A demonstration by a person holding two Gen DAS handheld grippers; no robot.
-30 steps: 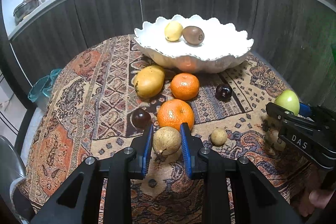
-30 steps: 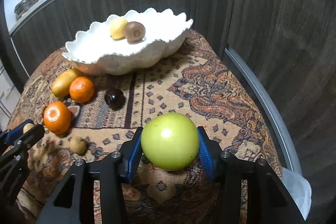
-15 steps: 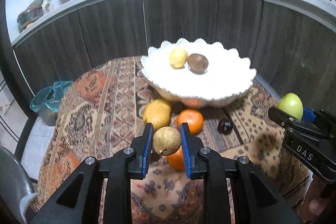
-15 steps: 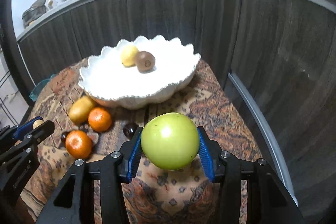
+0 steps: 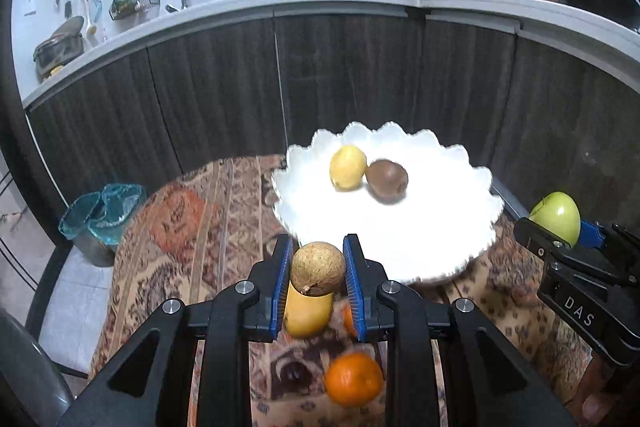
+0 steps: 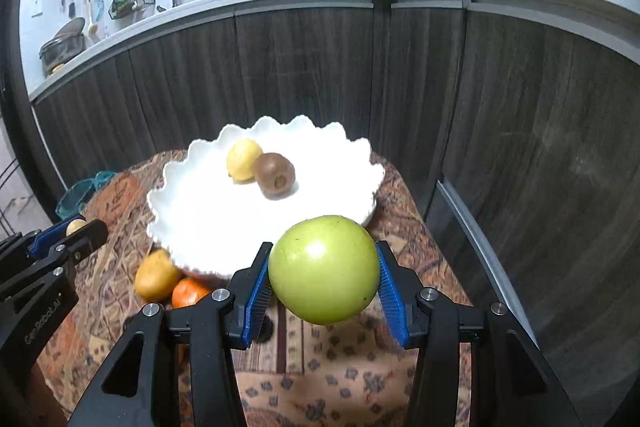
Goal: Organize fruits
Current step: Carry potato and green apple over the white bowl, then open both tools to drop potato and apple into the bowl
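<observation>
Your left hand-held gripper (image 5: 318, 281) is clamped on a round, rough-skinned brown fruit (image 5: 317, 268), raised above the patterned cloth (image 5: 180, 227) near the front rim of the white scalloped bowl (image 5: 460, 163) — likely lined up for dropping in. Your right hand-held gripper (image 6: 323, 285) is clamped on a smooth, glossy green apple (image 6: 323, 269), also lifted, just short of the bowl. Inside the bowl a yellow lemon (image 5: 347, 167) touches a fuzzy brown kiwi (image 5: 386, 179). On the cloth below lie an orange (image 5: 353, 379) and a yellowish mango (image 5: 307, 313) — not yet gathered.
</observation>
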